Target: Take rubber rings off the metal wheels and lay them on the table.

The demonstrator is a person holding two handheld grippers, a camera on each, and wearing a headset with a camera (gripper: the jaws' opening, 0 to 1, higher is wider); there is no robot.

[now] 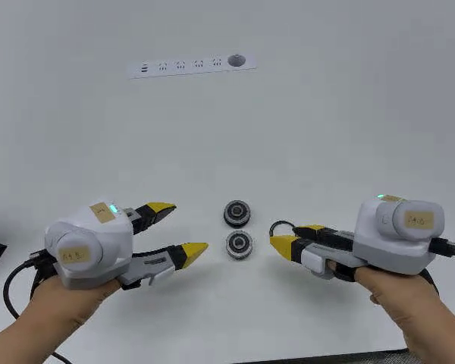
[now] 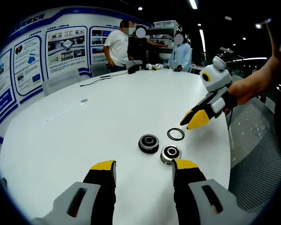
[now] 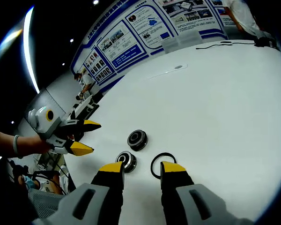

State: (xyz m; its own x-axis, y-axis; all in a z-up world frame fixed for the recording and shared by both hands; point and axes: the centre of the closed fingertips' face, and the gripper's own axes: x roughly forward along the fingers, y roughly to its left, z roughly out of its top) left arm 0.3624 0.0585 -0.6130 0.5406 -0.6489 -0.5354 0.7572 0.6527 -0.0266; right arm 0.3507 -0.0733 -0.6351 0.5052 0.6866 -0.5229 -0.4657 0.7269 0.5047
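The left claw (image 1: 186, 226) is being held on the left side of the white table (image 1: 303, 136). Its jaws are standing wide apart and it is holding nothing. The right claw (image 1: 288, 236) is pointing in from the other side. In the head view its jaws are looking almost together. In the right gripper view they are showing a gap, with nothing gripped between them.

Two wheels are lying between the claws, one behind the other and not touching. The far wheel (image 1: 237, 213) is looking dark around its edge, so it may be wearing a ring, but it is too small to be sure. The near wheel (image 1: 239, 245) is showing shiny metal.

One black ring (image 1: 274, 226) is lying flat on the table, just beside the right claw's tip. It is near the wheels but apart from them. In the right gripper view one jaw tip is hiding part of it.

A power strip (image 1: 191, 65) is lying far back on the table.
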